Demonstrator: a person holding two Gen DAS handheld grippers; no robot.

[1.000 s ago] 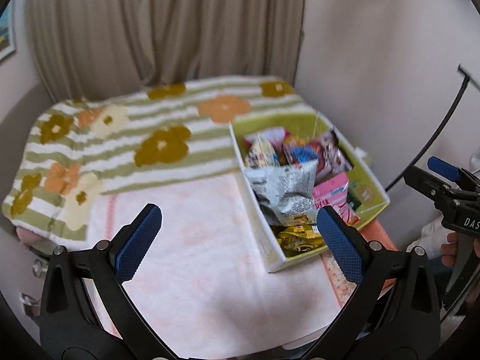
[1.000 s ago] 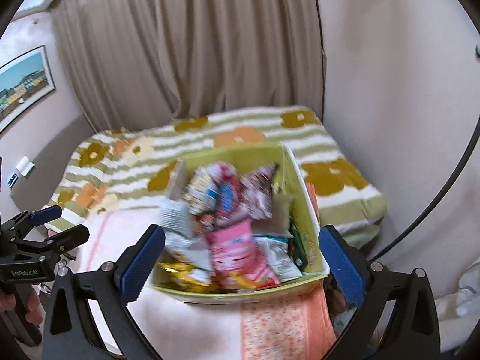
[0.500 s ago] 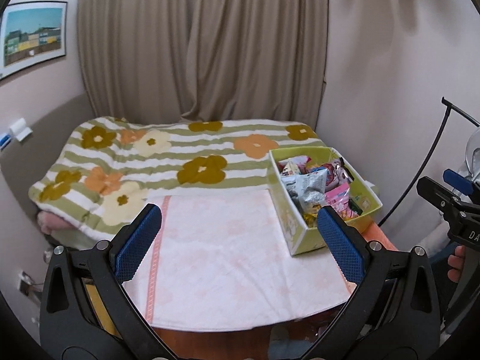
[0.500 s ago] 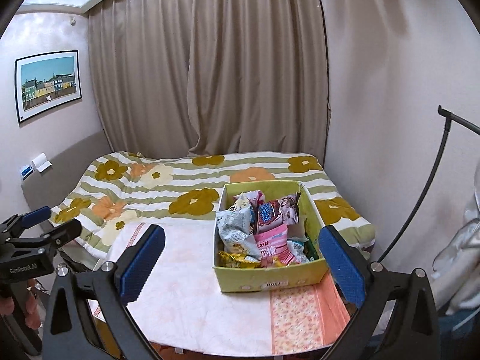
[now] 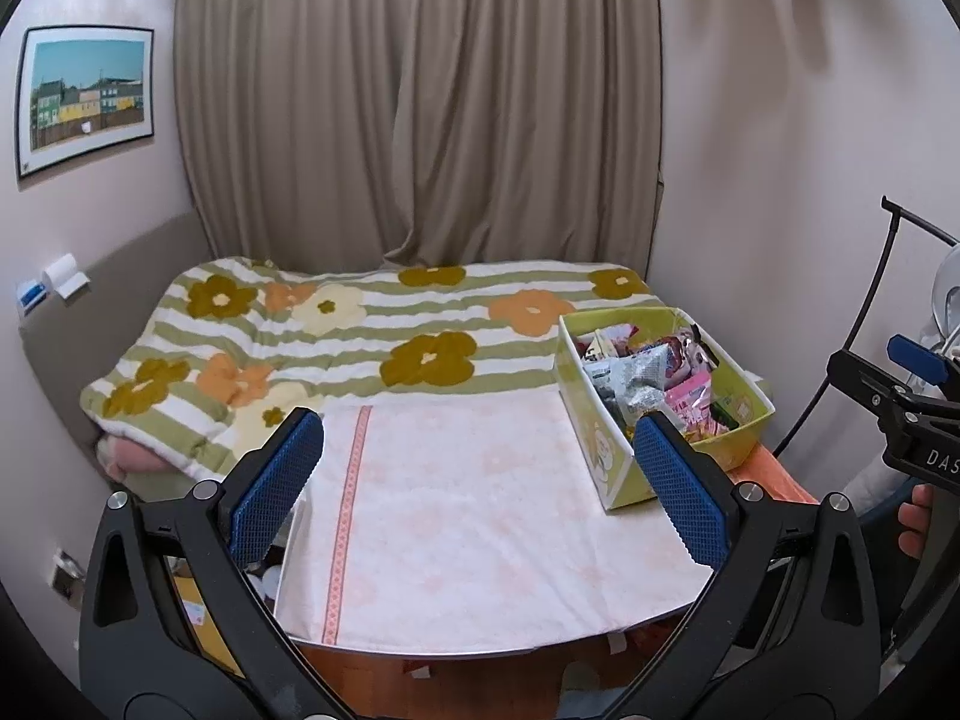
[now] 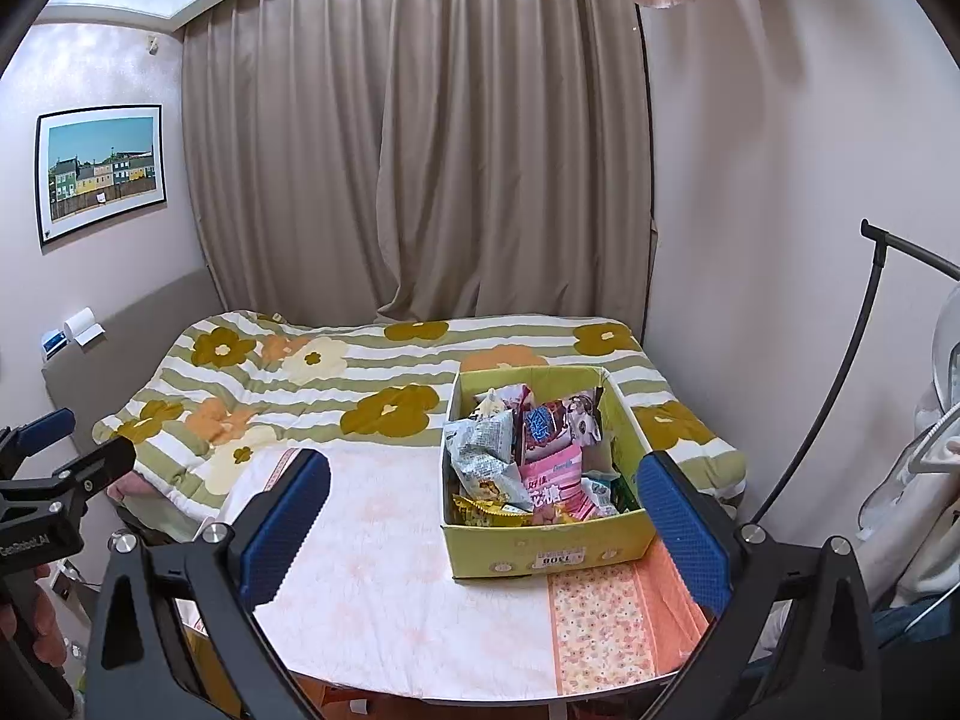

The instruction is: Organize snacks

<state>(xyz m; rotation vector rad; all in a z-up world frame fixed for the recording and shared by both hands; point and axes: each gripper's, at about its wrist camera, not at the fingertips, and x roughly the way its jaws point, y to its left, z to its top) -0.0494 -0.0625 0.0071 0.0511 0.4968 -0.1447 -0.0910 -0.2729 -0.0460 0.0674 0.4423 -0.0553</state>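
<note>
Left gripper: black two-finger gripper with blue ribbed pads (image 5: pixel 480 483), jaws spread wide, nothing between them; held above the near edge of the table.
Table: round table under a pale pink flower-print cloth (image 5: pixel 468 516); the cloth carries no loose packets in either view.
Box: yellow-green cardboard box (image 6: pixel 543 555) on the right part of the table, a white price sticker on its near wall.
Snacks: mixed foil and plastic snack packets (image 6: pixel 528 456), all heaped inside the box, jumbled, some standing on edge.
Right gripper: matching black gripper with blue pads (image 6: pixel 483 519), jaws likewise spread and empty, well back from the box.
Change over 1.0 s: both cameras were close over the box, which filled much of each view; both have since pulled up and back, so the whole table, the flowered quilt (image 5: pixel 336 336) and the curtain now show.
Change over 0.5 s: a little more retreat; box and packets lie the same.
Meaning (judgement): nothing was lifted out on the withdrawal. Packets in the box with both grippers backed off fits a finished tidy-in, or a pause before sorting them out.
</note>
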